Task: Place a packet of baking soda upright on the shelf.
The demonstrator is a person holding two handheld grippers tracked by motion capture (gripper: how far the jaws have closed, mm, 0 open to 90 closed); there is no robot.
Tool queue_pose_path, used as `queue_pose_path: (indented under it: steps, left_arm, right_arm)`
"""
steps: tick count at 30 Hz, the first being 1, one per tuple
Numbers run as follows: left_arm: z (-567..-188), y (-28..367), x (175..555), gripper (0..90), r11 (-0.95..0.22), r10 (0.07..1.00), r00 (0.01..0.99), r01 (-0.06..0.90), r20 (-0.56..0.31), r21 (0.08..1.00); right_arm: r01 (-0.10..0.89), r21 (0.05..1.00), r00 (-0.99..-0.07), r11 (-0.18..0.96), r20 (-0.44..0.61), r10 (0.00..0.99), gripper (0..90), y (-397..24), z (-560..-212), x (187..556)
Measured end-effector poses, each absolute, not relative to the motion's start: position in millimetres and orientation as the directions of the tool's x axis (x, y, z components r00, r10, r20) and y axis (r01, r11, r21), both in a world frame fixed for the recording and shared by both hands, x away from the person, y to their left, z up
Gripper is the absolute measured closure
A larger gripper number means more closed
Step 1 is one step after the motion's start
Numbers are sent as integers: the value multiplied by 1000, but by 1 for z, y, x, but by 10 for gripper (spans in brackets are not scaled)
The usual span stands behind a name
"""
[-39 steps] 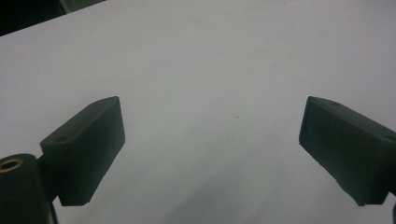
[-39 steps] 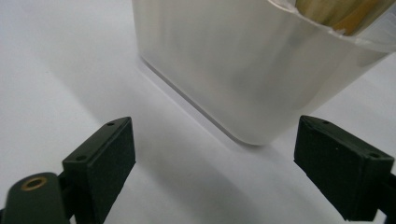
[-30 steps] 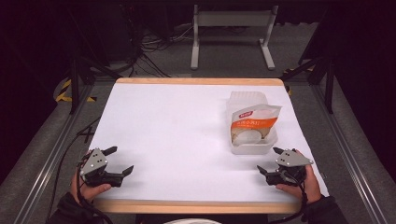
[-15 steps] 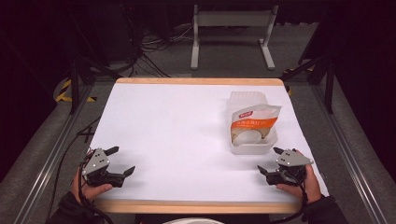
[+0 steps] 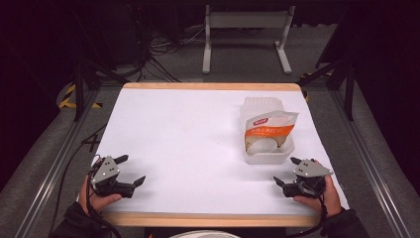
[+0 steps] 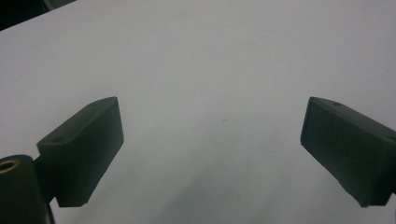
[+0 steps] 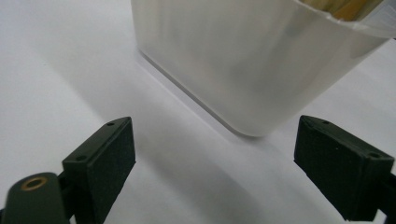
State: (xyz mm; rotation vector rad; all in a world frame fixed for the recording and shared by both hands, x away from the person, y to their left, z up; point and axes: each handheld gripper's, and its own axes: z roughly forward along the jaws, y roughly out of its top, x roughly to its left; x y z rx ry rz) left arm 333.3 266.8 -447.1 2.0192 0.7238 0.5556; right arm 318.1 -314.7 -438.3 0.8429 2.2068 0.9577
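A translucent white plastic tub (image 5: pixel 267 154) stands on the right half of the white table (image 5: pixel 188 134), with an orange-and-white packet (image 5: pixel 266 130) lying in it. In the right gripper view the tub's rounded near corner (image 7: pixel 252 70) rises just beyond my open jaws. My right gripper (image 5: pixel 286 171) rests open at the front right, a short way in front of the tub, with nothing between its fingers. Over at the front left corner, my left gripper (image 5: pixel 130 170) is open too, over bare table (image 6: pixel 210 70). A hand holds each gripper.
The table has a wooden edge (image 5: pixel 208 219) at the front and back. Metal rails (image 5: pixel 49 173) run along both sides. A white stand (image 5: pixel 245 34) and cables lie on the dark floor beyond the far edge.
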Motion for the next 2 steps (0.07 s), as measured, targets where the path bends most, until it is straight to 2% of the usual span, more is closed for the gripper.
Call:
queue_pose_path:
  steps: [2]
  left_arm:
    - [-447,267,334,68,-433,676,729,272,110,860]
  right_arm:
    - [313,778,-632,545,-258,731,131,-315,-439,317]
